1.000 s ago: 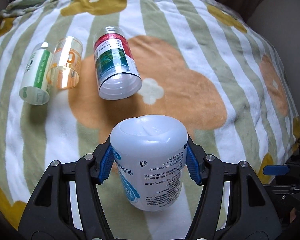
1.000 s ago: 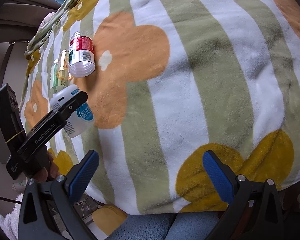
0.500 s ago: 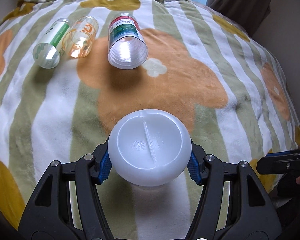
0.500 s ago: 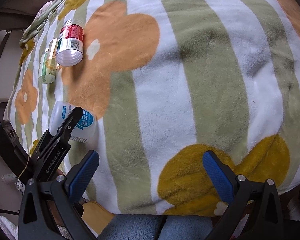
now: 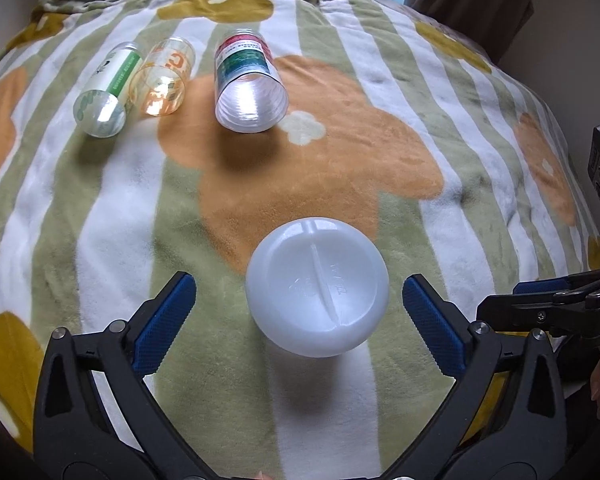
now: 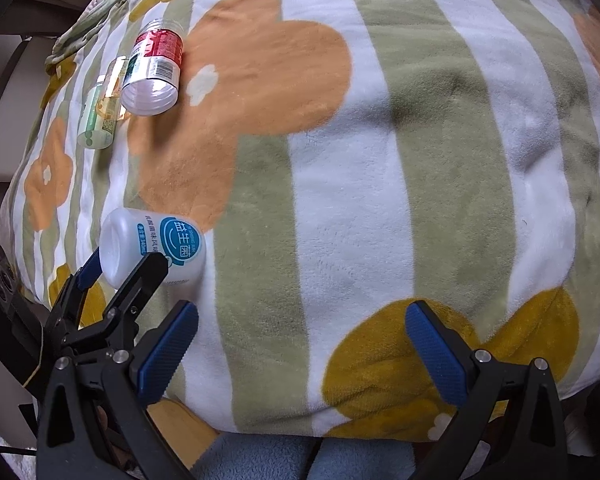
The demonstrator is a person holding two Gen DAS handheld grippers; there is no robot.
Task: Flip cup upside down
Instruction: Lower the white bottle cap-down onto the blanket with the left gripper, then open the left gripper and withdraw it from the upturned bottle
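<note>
A white plastic cup (image 5: 317, 286) with a blue label stands on the striped blanket (image 5: 400, 92) with its closed bottom facing up; in the right wrist view the cup (image 6: 156, 250) is at the blanket's left edge. My left gripper (image 5: 298, 316) is open, its blue pads on either side of the cup and apart from it. The left gripper (image 6: 128, 270) also shows in the right wrist view, straddling the cup. My right gripper (image 6: 300, 344) is open over the blanket's near edge with nothing between its fingers.
Three other containers lie on their sides at the far left: a red-and-green labelled clear jar (image 5: 248, 84), an orange-tinted clear cup (image 5: 164, 78) and a green-labelled bottle (image 5: 106, 92). The right gripper's frame (image 5: 556, 304) pokes in at the right. The blanket drops off at the edges.
The left gripper tipped the white cup bottom-up onto the blanket, then opened and let it go. The right gripper stayed open and shifted only slightly.
</note>
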